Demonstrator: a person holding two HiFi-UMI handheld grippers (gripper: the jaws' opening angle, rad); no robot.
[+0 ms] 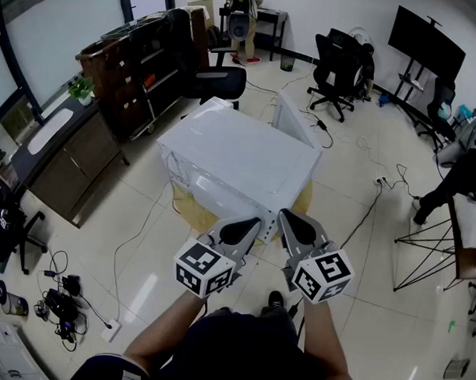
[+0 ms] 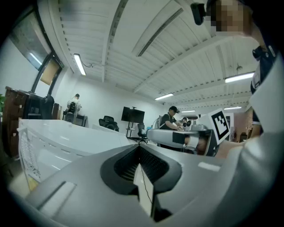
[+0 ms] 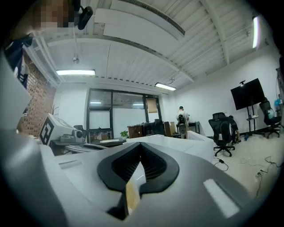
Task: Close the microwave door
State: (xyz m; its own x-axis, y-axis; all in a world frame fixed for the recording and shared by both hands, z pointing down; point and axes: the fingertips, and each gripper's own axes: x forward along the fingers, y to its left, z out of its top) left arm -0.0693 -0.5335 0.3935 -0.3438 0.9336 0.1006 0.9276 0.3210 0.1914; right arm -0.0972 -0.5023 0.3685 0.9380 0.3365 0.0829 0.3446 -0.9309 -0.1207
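Both shut, empty: L tool (image 1: 251, 225), R tool (image 1: 290, 217), by microwave (image 1: 239, 150).

**A:** What's in front of the grey two-jaw left gripper (image 2: 140, 147)?

**B:** Its jaws, lined with black ribbed pads, are pressed together at the tips with nothing between them. At nine o'clock sits the big white box-shaped microwave (image 2: 62, 137).

**A:** And at three?

**B:** The grey right gripper (image 2: 153, 135), lying level, with its black-and-white marker cube (image 2: 220, 124) at the rear. Just beyond it is a person in a dark cap (image 2: 170, 117).

**A:** Straight ahead?

**B:** At twelve, a black flat screen on a stand (image 2: 133, 115). At ten, a person in white (image 2: 75, 104) stands far off
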